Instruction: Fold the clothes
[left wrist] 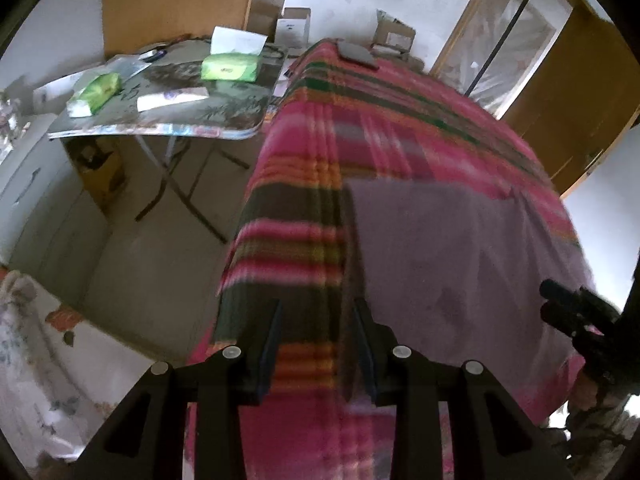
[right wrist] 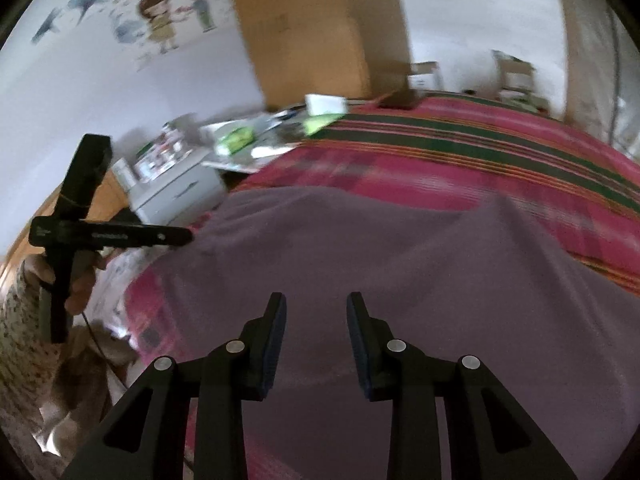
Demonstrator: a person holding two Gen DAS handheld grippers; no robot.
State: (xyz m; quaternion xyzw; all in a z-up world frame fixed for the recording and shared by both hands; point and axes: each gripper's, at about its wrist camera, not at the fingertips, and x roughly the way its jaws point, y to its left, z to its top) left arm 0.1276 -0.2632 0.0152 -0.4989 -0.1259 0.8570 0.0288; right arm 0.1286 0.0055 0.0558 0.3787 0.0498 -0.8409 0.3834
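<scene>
Left gripper (left wrist: 316, 312): jaws stand apart with nothing between the pads; it hangs over the near left edge of the striped blanket (left wrist: 304, 208), its fingertips above the left border of the purple garment (left wrist: 452, 256).
Right gripper (right wrist: 316, 306): jaws apart, empty, poised over the middle of the garment (right wrist: 360, 248).
Purple garment: spread flat on the blanket, ahead of and under both tools; in the left wrist view its straight left edge runs away just ahead of the right-hand finger.
Blanket: pink with green, orange and dark stripes, covering the bed and falling over the side below the left gripper.
Other tool seen: the right gripper (left wrist: 576, 316) shows at the far right of the left wrist view; the left gripper's body (right wrist: 80, 236) and the hand (right wrist: 80, 280) holding it show at the left of the right wrist view.
Folding table (left wrist: 168, 120): ahead-left of the left gripper, bearing two green packs (left wrist: 230, 67) and a white box.
Writing: pale lettering on the left tool's black bar, too blurred to read; pack labels unreadable.
Wall sticker (right wrist: 176, 8): two cartoon children, far ahead-left of the right gripper.
</scene>
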